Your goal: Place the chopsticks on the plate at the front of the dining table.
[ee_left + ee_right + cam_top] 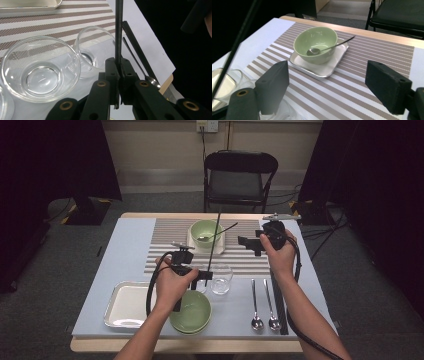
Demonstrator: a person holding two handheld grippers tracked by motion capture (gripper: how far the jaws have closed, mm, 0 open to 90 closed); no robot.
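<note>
My left gripper (205,276) (119,71) is shut on a thin black chopstick (215,245) (118,30), which stands nearly upright over two clear glass bowls (220,280) (40,68). The same chopstick (242,35) crosses the left edge of the right gripper view. My right gripper (248,244) (329,85) hovers open over the striped placemat (165,240) (367,57), its jaws wide apart with nothing between them. Beyond it a green bowl (205,232) (315,43) with a metal spoon (332,45) in it sits on a small square tray (322,68).
A second black chopstick (278,302) (137,48) lies beside two spoons (256,307) (151,80) at the front right. Another green bowl (192,314) and a metal tray (125,305) sit at the front left. A black folding chair (240,175) stands behind the table.
</note>
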